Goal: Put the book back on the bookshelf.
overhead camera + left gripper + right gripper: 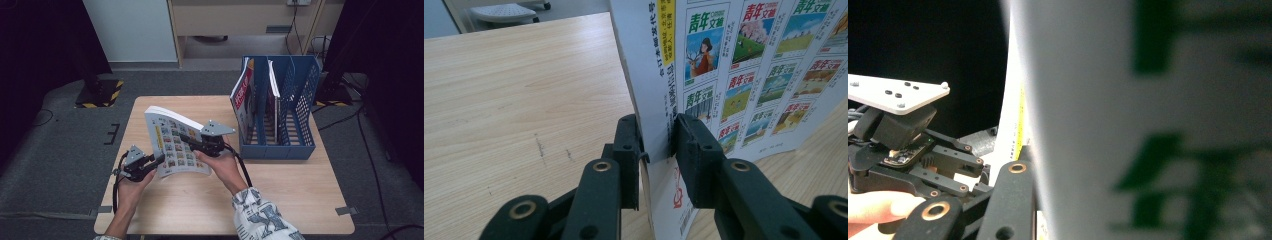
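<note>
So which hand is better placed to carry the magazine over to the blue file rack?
Probably the right. The right gripper grips the magazine on the side nearer the blue file rack. The left gripper pinches the spine edge at the corner farthest from it, so it would have to cross over.

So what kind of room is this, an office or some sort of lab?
Probably a lab or studio set up for recording. A small wooden table stands alone on grey carpet, dark curtains hang at both sides, and cables run across the floor. The blue file rack looks office-like.
</note>
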A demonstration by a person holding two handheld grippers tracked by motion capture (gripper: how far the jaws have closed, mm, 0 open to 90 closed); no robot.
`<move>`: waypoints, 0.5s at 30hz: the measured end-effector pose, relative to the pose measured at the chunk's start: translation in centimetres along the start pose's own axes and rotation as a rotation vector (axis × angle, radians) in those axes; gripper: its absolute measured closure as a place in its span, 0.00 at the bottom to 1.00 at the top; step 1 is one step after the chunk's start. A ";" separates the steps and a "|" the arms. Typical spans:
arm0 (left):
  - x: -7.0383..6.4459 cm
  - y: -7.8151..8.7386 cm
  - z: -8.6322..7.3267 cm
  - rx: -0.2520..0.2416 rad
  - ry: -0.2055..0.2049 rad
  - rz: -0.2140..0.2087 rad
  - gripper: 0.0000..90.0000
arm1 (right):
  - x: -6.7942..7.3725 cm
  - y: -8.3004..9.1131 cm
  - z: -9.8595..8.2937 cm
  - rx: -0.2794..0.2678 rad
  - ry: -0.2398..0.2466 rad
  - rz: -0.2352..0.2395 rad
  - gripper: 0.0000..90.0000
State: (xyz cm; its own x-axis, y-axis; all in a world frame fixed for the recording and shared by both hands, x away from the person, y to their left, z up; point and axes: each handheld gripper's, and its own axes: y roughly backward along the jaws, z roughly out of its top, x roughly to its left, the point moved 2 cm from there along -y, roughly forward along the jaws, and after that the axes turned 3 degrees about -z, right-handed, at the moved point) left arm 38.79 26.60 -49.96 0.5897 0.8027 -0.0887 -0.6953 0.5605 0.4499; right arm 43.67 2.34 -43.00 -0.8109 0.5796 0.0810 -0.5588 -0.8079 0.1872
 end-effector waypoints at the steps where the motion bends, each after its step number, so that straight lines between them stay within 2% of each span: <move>1: 0.0 0.0 0.0 -0.001 0.000 0.000 0.79 | 0.0 0.0 0.0 0.000 -0.001 0.000 0.78; 8: 0.0 0.0 0.0 -0.002 0.000 0.001 0.79 | 0.0 -0.1 0.1 0.004 0.009 -0.018 0.80; 15: -0.1 0.0 0.1 -0.001 -0.004 0.004 0.79 | 0.0 -0.1 0.1 0.014 0.008 -0.016 0.80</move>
State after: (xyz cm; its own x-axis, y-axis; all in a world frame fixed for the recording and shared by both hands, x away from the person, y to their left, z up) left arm 38.77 26.50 -49.89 0.5888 0.8039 -0.0838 -0.6977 0.5578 0.4495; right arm 43.70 2.44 -42.89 -0.8030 0.5919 0.0701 -0.5695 -0.7967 0.2024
